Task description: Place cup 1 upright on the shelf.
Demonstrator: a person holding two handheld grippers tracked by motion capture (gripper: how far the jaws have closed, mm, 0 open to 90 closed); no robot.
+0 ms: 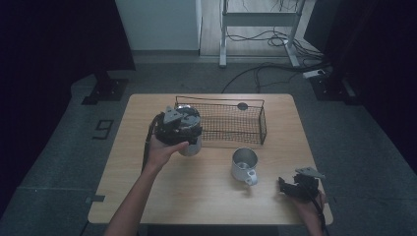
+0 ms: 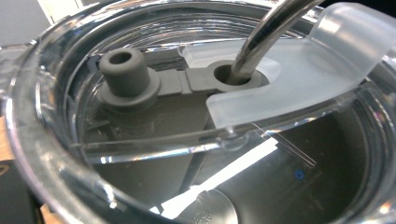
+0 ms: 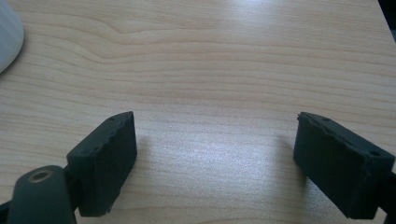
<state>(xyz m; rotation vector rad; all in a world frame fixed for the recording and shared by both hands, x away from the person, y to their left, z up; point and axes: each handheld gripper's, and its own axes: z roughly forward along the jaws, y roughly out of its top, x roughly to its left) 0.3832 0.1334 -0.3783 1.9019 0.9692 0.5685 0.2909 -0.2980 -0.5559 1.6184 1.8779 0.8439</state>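
The left gripper [image 1: 178, 129] has its jaws grasping a shiny tumbler [image 1: 191, 145] with a clear lid [image 2: 201, 116] and straw [image 2: 261, 37], beside the wire basket [image 1: 236, 120]. Keep it upright and go slow. The right gripper [image 1: 301, 186] rests released. The wooden counter [image 1: 206, 196] stands in a dim room.
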